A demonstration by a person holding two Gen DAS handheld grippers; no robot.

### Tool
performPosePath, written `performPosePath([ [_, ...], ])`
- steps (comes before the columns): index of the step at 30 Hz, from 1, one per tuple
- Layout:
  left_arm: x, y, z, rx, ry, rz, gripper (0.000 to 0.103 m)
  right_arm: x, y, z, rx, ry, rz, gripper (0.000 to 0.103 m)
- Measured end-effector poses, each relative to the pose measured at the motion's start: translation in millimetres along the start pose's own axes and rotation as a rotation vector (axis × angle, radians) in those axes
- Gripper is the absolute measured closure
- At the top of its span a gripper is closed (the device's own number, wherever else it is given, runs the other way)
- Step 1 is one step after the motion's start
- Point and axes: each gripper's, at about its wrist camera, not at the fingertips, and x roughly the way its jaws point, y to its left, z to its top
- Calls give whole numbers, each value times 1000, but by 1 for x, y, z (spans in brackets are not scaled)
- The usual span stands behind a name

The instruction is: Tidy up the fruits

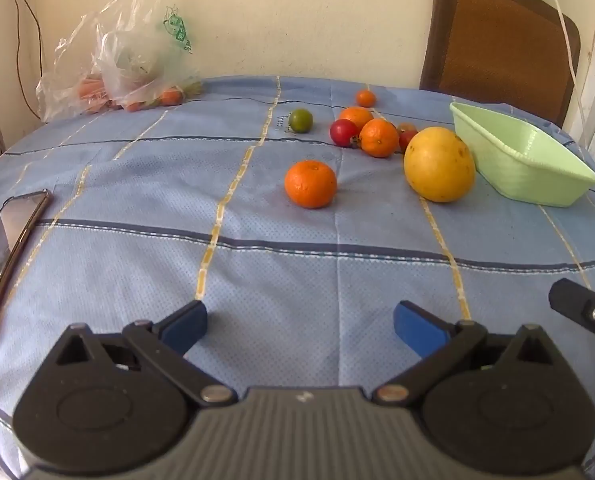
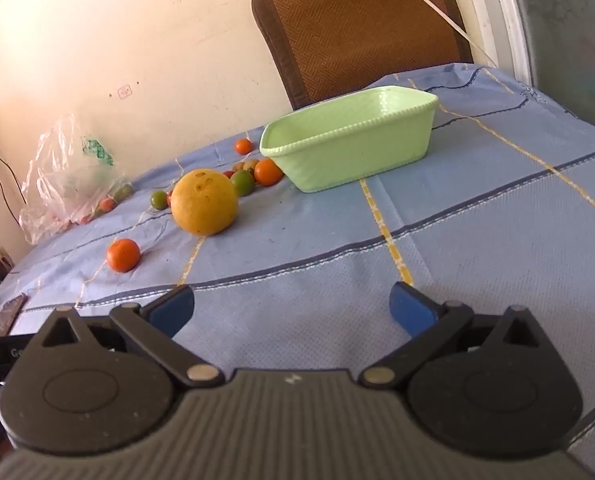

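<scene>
A large yellow grapefruit [image 1: 439, 164] [image 2: 204, 202] lies on the blue tablecloth just left of an empty light green basket [image 1: 537, 178] [image 2: 349, 160]. A mandarin [image 1: 310, 184] [image 2: 123, 255] lies alone nearer to me. Behind it lie several more oranges [image 1: 378, 138], a red fruit [image 1: 343, 132] and a green one [image 1: 300, 120] [image 2: 159, 199]. My left gripper [image 1: 300, 326] is open and empty, low over the cloth, well short of the fruit. My right gripper [image 2: 292, 309] is open and empty, short of the basket.
A phone [image 1: 9, 252] lies at the left edge of the table. A clear plastic bag with carrots [image 1: 113, 76] [image 2: 69, 184] sits at the back left by the wall. A brown chair [image 1: 501, 44] [image 2: 361, 28] stands behind the basket. Part of the right gripper [image 1: 583, 312] shows at right.
</scene>
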Motion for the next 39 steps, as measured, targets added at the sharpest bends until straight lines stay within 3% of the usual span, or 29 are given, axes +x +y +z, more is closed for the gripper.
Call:
performPosePath([
  [3, -3, 4, -3, -13, -19, -25, 0, -3, -7, -2, 59, -32, 34, 0],
  [7, -5, -5, -14, 66, -42, 6, 0, -3, -6, -3, 39, -34, 41, 0],
  [20, -13, -1, -19, 40, -64, -39, 0, -4, -4, -6, 0, -44, 29, 0],
  [28, -18, 31, -7, -46, -140, -52, 0, 1, 8, 0, -87, -32, 67, 35],
  [31, -16, 42, 1, -43, -163, -15, 0, 6, 18, 9, -152, -36, 92, 45],
  [39, -17, 67, 8, -91, -182, 0, 0, 47, 54, 48, -336, -15, 156, 45],
])
